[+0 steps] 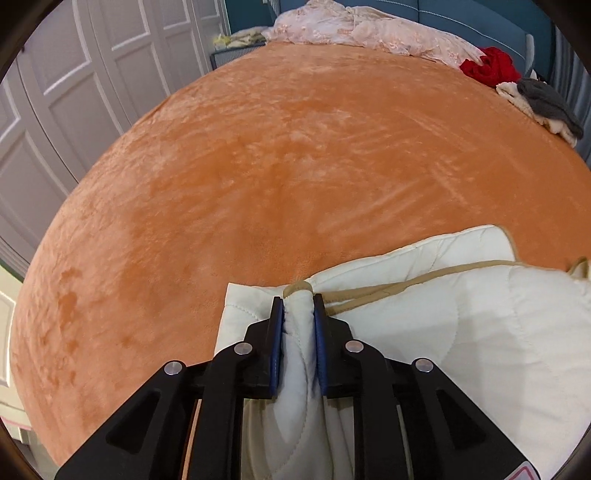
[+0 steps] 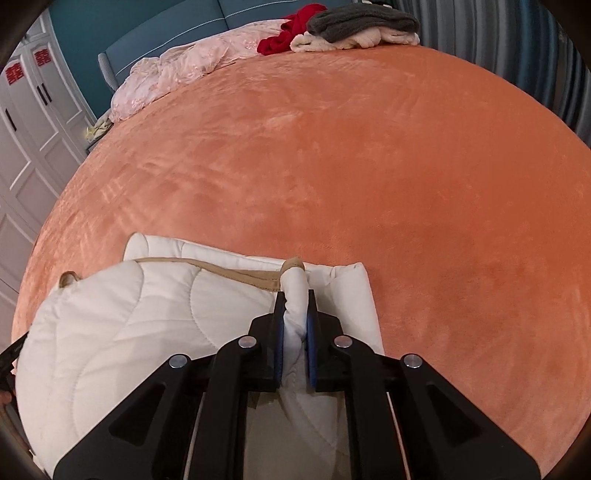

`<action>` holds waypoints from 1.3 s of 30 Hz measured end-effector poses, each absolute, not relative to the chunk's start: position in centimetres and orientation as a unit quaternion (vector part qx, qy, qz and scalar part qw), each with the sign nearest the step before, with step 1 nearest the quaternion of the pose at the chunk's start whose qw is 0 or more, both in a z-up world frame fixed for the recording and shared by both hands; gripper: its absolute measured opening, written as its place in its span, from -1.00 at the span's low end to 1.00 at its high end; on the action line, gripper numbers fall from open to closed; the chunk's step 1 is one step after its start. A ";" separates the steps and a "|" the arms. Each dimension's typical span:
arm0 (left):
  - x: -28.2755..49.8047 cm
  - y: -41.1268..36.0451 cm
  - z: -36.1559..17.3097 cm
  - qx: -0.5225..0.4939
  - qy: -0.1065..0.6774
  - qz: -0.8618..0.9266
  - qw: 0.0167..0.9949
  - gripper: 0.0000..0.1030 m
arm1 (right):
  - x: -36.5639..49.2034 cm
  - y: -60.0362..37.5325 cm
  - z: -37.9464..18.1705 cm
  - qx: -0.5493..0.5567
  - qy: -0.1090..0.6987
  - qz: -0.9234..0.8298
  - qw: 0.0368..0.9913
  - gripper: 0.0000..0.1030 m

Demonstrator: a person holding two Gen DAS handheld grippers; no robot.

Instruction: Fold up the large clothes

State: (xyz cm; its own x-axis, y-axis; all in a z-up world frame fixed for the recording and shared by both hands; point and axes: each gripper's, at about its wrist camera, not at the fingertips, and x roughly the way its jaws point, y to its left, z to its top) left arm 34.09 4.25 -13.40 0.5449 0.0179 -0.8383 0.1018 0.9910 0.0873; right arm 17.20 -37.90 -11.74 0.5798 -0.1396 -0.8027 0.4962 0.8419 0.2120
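Quilt (image 1: 461, 332) on near bed (image 1: 295, 166) edge, clothes pile (image 2: 354, 29) at far side

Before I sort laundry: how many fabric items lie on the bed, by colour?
White quilt: 1
Pink cloth: 1
Red cloth: 1
Grey cloth: 1
Cream cloth: 1
Total: 5

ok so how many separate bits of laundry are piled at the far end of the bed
4. A pink lacy cover by the headboard, a red garment beside it, then a cream item with a grey one on top. More may be hidden underneath.
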 end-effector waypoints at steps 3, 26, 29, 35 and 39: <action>34.0 4.2 -13.7 0.065 0.466 -0.019 0.882 -0.69 | 17.2 -37.6 -12.1 0.204 0.410 -0.189 0.869 -0.83; 29.7 -4.4 -4.6 -0.007 0.447 -0.177 0.876 -0.16 | 20.3 -24.1 -4.6 0.142 0.406 -0.012 0.902 -0.92; 29.8 -7.9 -7.6 0.020 0.480 -0.194 0.855 -0.60 | 22.2 -22.8 -6.6 0.135 0.434 -0.005 0.891 -0.96; 30.4 -8.9 -12.3 0.019 0.499 -0.177 0.848 -0.76 | 22.9 -23.6 -10.6 0.150 0.465 -0.015 0.872 -1.00; 30.4 -8.7 -13.5 0.022 0.488 -0.169 0.856 -0.76 | 22.8 -23.4 -11.9 0.142 0.465 -0.021 0.873 -1.00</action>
State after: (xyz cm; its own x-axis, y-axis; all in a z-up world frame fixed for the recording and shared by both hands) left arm 30.44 -8.71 -13.49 0.4671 -0.2676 -0.8427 0.3099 0.9422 -0.1274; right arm 22.76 -23.38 -11.88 0.5661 0.0964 -0.8187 0.1688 0.9585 0.2296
